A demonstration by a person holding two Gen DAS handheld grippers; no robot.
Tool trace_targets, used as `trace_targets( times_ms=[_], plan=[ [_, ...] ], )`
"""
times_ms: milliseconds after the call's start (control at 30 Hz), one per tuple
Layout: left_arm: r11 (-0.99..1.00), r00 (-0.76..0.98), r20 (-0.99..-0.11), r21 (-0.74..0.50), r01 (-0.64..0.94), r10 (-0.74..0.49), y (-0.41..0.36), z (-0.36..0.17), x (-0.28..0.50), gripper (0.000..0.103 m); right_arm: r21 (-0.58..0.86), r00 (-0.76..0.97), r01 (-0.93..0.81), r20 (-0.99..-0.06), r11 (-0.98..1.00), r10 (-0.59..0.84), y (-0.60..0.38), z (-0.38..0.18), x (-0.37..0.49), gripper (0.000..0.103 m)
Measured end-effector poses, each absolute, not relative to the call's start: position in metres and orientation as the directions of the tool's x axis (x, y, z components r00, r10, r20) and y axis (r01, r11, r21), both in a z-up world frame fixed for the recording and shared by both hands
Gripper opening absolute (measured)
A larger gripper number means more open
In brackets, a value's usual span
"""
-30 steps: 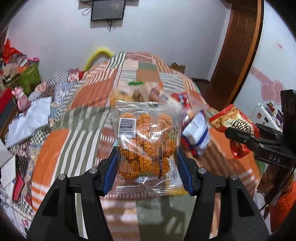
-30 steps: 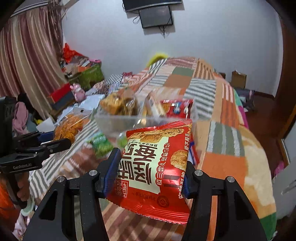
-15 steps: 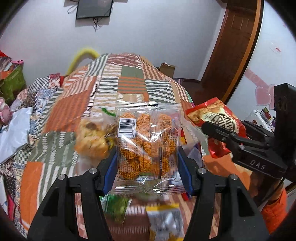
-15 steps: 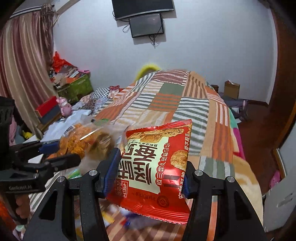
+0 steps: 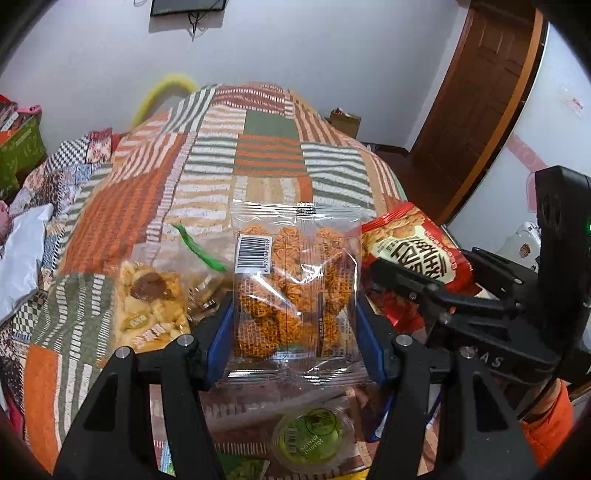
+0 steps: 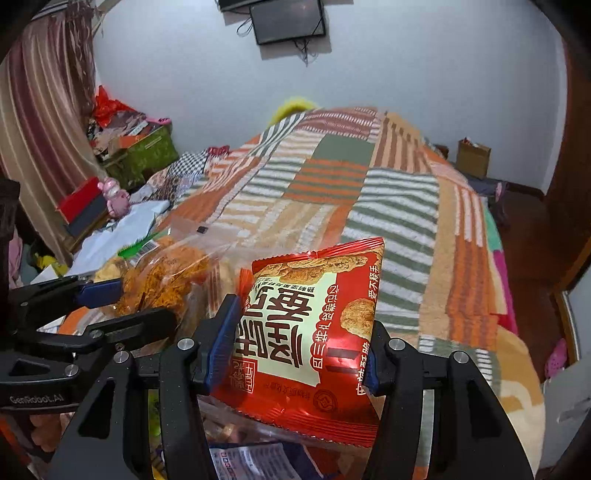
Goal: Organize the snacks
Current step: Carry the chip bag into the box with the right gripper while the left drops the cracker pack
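Our left gripper (image 5: 293,321) is clamped on a clear packet (image 5: 295,284) of orange fried snacks, its blue pads pressing the packet's two side edges so that it stands upright between the fingers, barcode at the upper left. Left of that packet and a little farther off, a clear bag (image 5: 151,299) of pale sweets lies on the patchwork blanket (image 5: 266,155), a green strip beside it. Below the left gripper, very near us, a small green-lidded tub (image 5: 308,439) sits on the blanket among other wrappers that are too blurred to name.

To the right, our right gripper (image 6: 293,354) is closed on a red packet (image 6: 310,325) printed with round cookies and large characters; the pads grip its lower sides and the packet stands tilted slightly to the right. In the left wrist view we see the same red packet (image 5: 413,254) just right of the clear one, close but not clearly touching. An orange sleeve (image 5: 546,424) shows at the right edge. The far half of the blanket lies bare, with a screen (image 6: 288,20) on the far wall.
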State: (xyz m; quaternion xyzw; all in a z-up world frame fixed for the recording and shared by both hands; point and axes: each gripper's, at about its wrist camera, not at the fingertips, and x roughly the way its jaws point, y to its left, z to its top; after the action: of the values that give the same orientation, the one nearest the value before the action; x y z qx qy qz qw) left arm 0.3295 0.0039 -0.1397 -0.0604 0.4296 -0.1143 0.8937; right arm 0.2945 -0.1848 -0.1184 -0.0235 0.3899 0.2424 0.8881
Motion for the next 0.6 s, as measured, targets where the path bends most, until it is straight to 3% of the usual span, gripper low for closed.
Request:
trace_targets(
  times_ms=[367, 600],
  plan=[
    [0.964, 0.587, -0.765, -0.218, 0.153, -0.266, 0.006, -0.138, 0.323, 0.065, 0.115, 0.54, -0.47, -0.747, 0.875, 0.388, -0.183, -0.118, 0.287, 0.065],
    [0.965, 0.636, -0.726, -0.2, 0.167, -0.261, 0.01, -0.111, 0.296, 0.066, 0.054, 0.616, -0.468, -0.696, 0.882, 0.369, -0.188, -0.093, 0.264, 0.087]
  ],
)
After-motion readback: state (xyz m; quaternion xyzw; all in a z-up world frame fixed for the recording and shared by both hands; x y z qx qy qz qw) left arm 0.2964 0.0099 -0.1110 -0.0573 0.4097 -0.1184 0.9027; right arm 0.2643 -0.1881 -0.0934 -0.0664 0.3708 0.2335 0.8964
